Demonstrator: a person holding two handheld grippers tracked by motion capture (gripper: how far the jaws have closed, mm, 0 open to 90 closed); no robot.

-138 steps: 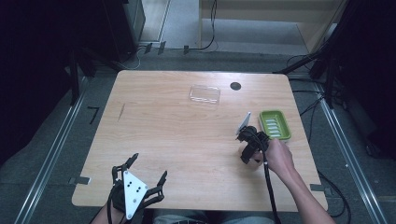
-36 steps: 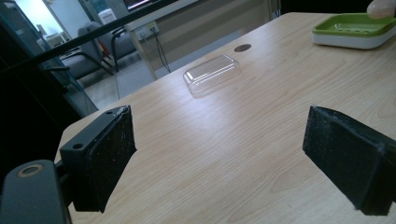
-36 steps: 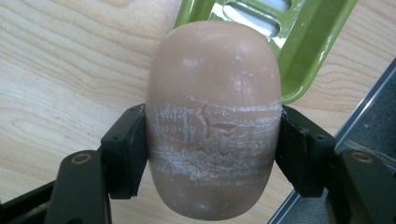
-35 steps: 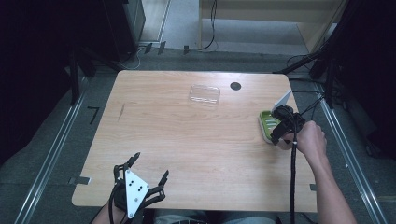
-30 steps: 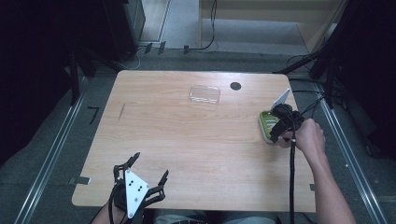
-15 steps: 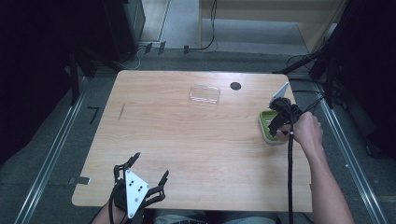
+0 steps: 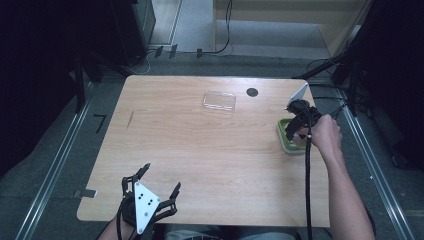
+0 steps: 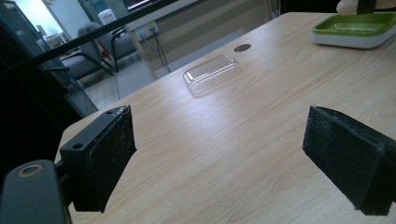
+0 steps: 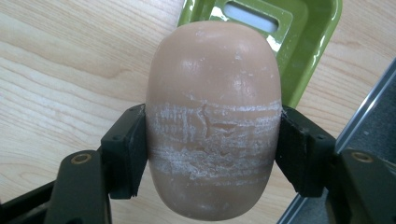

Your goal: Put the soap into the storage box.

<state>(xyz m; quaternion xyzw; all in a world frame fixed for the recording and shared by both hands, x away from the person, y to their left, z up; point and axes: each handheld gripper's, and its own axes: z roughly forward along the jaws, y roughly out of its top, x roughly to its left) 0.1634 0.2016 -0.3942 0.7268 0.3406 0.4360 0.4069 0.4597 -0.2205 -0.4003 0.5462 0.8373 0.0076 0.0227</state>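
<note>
The right hand-held gripper (image 9: 212, 154) was clamped on a pale, rounded bar of soap (image 9: 213, 116), its two black jaws pressing the bar's long sides across a band of scuffed, whitish marks. In the right gripper view the soap sat at the centre of the frame, with the green soap dish (image 9: 299, 42) behind it at the upper right and bare desk (image 9: 60, 70) at the left; in the high view that hand-held gripper (image 7: 298, 121) hung over the dish (image 7: 283, 136) near the right edge of the frame. The judged risk was a slip: the bar was curved and smooth, the pads caught only its middle, and the scuffing suggested the surface gave way under pressure, so a tilt or a jolt could have let it squirt out. Only part of the dish lay under the soap, so a release from there could have dropped the bar on the rim, tipping the light dish or sending the soap off the nearby desk edge. The left hand-held gripper (image 7: 150, 197), at the lower left of the high view, stood wide open and empty, with a clear plastic lid (image 8: 212, 73) well ahead of it.
</note>
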